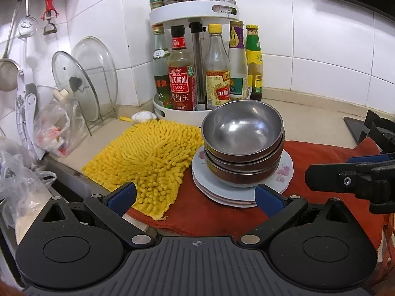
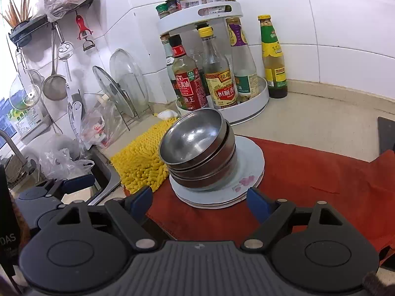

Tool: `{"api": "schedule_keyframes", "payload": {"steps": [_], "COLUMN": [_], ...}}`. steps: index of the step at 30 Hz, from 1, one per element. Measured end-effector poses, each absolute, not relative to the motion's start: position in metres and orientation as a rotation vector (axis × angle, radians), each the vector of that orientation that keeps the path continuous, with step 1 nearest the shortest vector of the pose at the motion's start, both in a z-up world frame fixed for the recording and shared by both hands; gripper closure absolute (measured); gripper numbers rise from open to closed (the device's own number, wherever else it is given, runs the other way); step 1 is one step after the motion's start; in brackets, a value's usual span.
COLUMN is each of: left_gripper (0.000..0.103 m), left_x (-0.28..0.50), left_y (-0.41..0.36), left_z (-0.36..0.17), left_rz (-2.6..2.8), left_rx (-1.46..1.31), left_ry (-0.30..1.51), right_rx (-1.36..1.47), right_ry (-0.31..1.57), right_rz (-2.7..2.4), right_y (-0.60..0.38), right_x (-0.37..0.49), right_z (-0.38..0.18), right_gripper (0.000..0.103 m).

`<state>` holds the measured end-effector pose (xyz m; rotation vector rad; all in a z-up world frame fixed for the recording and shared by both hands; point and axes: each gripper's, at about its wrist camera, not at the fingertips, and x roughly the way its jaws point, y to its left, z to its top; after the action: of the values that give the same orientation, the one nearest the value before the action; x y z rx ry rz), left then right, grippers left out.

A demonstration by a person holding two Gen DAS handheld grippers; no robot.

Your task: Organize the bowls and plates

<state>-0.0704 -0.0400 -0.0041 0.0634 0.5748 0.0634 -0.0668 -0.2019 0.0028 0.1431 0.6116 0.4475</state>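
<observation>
Three nested steel bowls (image 1: 243, 143) (image 2: 195, 145) stand on a stack of pale plates (image 1: 284, 170) (image 2: 249, 162) with a pink flower print. The stack rests on a red cloth (image 1: 321, 157) (image 2: 308, 167) on the counter. My left gripper (image 1: 195, 199) is open just in front of the plates, with nothing between its blue pads. My right gripper (image 2: 199, 203) is also open and empty, close to the plates' near edge. One finger of the right gripper (image 1: 328, 175) shows at the right of the left wrist view. A finger of the left gripper (image 2: 79, 181) shows low left in the right wrist view.
A yellow shaggy mat (image 1: 148, 153) lies left of the stack. Behind it stands a white two-tier turntable (image 1: 172, 112) full of sauce bottles. Glass lids (image 1: 81, 79) lean in a wire rack, plastic bags (image 1: 54, 128) sit by the sink (image 2: 103, 172), and a stove (image 1: 377, 128) is at the right.
</observation>
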Motion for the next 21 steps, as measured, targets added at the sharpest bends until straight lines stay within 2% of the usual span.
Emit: {"api": "schedule_keyframes", "payload": {"steps": [21], "left_gripper": [0.000], "left_x": [-0.0698], "left_y": [-0.0362], "left_z": [-0.0065], "left_rz": [0.065], "left_rx": [0.045], "left_ry": [0.591], "right_rx": [0.139], "right_ry": [0.644], "right_rz": [0.446], "right_y": [-0.1981], "right_x": [-0.0647], "right_z": [-0.0028], "right_gripper": [0.021]}}
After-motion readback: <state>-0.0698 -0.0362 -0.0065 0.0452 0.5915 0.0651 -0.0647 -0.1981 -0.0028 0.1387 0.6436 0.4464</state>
